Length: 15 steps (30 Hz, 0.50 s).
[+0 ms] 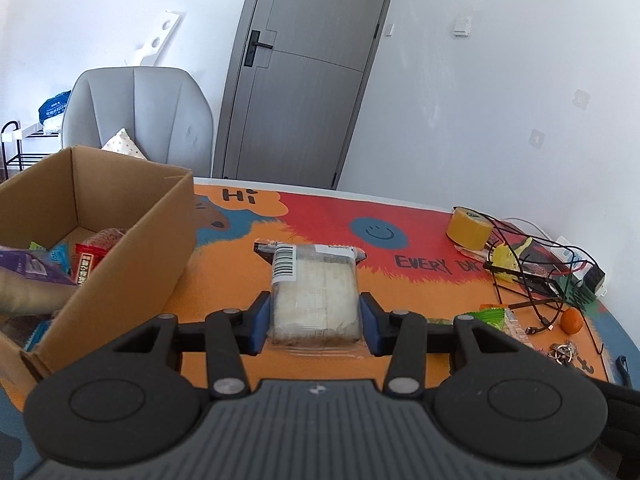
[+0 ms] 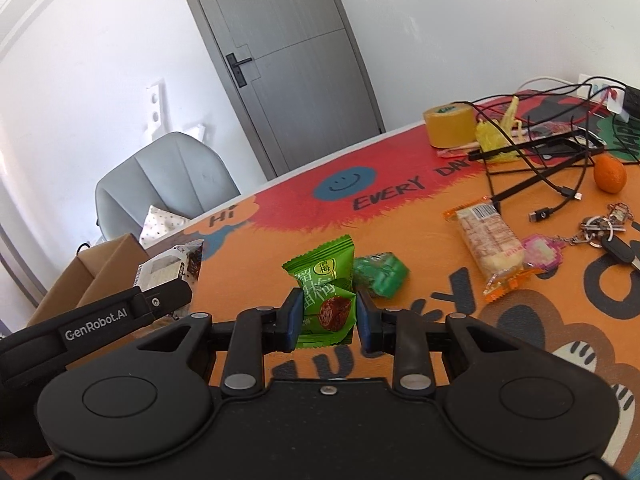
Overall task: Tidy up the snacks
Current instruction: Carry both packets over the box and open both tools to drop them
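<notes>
My left gripper (image 1: 315, 326) is shut on a clear-wrapped white snack pack (image 1: 314, 292) with a barcode label, lifted off the colourful table mat (image 1: 320, 216). To its left stands an open cardboard box (image 1: 120, 264) with several snack packets inside. In the right wrist view my right gripper (image 2: 327, 320) is shut on a green plum-candy packet (image 2: 324, 276), held upright above the mat. The left gripper's finger (image 2: 160, 300) and its white pack (image 2: 164, 270) show at the left, near the box (image 2: 100, 276). On the mat lie another green packet (image 2: 380, 274) and an orange-edged cracker pack (image 2: 490, 240).
At the right of the table are a yellow tape roll (image 2: 448, 124), tangled black cables (image 2: 532, 160), a mandarin (image 2: 609, 173) and a key bunch (image 2: 600, 228). A grey chair (image 1: 136, 112) and a grey door (image 1: 304, 80) stand behind the table.
</notes>
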Tool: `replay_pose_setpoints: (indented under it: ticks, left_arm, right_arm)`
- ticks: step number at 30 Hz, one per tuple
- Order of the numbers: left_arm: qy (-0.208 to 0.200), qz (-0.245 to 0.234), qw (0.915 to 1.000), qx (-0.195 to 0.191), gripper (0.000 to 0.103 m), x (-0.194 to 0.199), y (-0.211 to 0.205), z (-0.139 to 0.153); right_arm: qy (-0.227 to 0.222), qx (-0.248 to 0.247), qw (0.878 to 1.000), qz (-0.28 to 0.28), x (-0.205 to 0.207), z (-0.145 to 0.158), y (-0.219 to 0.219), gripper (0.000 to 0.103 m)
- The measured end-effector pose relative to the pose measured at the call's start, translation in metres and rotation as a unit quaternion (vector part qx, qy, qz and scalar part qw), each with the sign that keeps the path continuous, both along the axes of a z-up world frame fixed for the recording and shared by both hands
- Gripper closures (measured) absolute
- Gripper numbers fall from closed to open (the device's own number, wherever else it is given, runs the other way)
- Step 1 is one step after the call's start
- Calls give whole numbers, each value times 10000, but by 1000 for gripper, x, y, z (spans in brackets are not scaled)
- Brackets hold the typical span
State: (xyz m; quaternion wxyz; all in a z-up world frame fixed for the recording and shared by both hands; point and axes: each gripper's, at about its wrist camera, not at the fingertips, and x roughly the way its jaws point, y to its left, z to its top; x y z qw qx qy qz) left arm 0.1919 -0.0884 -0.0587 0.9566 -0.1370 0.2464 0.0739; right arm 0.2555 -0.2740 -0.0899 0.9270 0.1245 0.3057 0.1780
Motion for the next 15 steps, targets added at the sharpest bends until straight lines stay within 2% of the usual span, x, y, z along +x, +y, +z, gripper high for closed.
replay_pose_setpoints:
  ticks: [15]
  left_arm:
    - [-527, 299, 9982, -25, 58, -46, 36, 34]
  right_arm:
    - [-385, 19, 9981, 482, -24, 28, 46, 74]
